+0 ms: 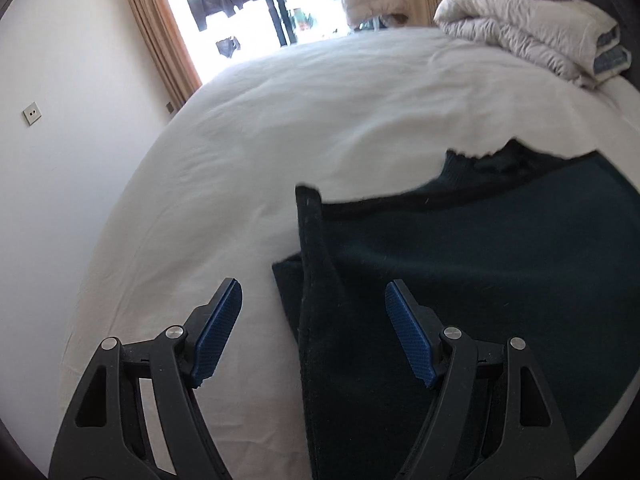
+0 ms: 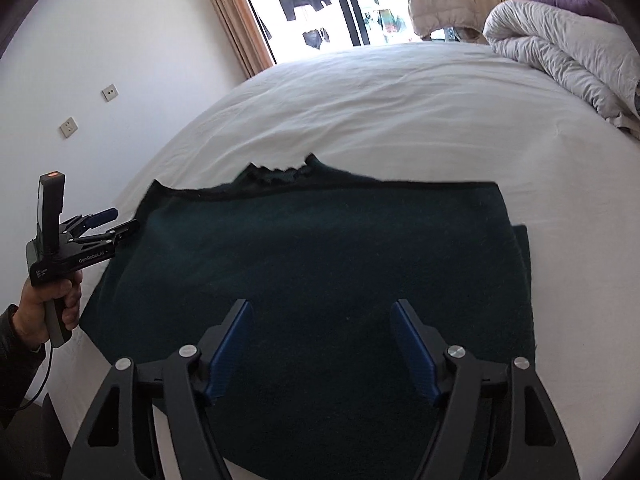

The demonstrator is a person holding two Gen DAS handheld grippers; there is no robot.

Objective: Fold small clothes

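Left gripper (image 1: 314,330): jaws wide, holding nothing; a raised ridge of dark fabric runs up between its fingers, not pinched. Right gripper (image 2: 322,346): jaws wide, empty, poised over the near middle of the garment. Task item: one dark green knit sweater (image 2: 320,248), laid flat on the near part of the bed, ribbed collar (image 2: 280,174) at the far edge; a layer of fabric shows under its right edge, so the right sleeve appears tucked there, and on the left the sleeve (image 1: 316,280) lies turned in along the body, its cuff pointing far. In the right wrist view the left gripper (image 2: 120,220) sits at the sweater's left edge near the shoulder, carried by the person's hand (image 2: 52,304). Step in hand, as judged: squaring the left side fold. To do it well, close on the sleeve ridge low and near the edge, lay it parallel to the side seam, and press the ridge flat before any cross fold; the knit looks thick and likely to spring back. Surface: white bed sheet (image 2: 400,112), soft, lightly creased, bare beyond the sweater. Far right: rolled pale duvet (image 2: 560,52) with a purple pillow (image 2: 572,2) behind. Room: white wall with sockets (image 2: 109,92) at left, tan curtain (image 2: 228,12), bright window (image 2: 320,0) with laundry hanging outside, a pale padded jacket (image 2: 440,0) draped beside it.
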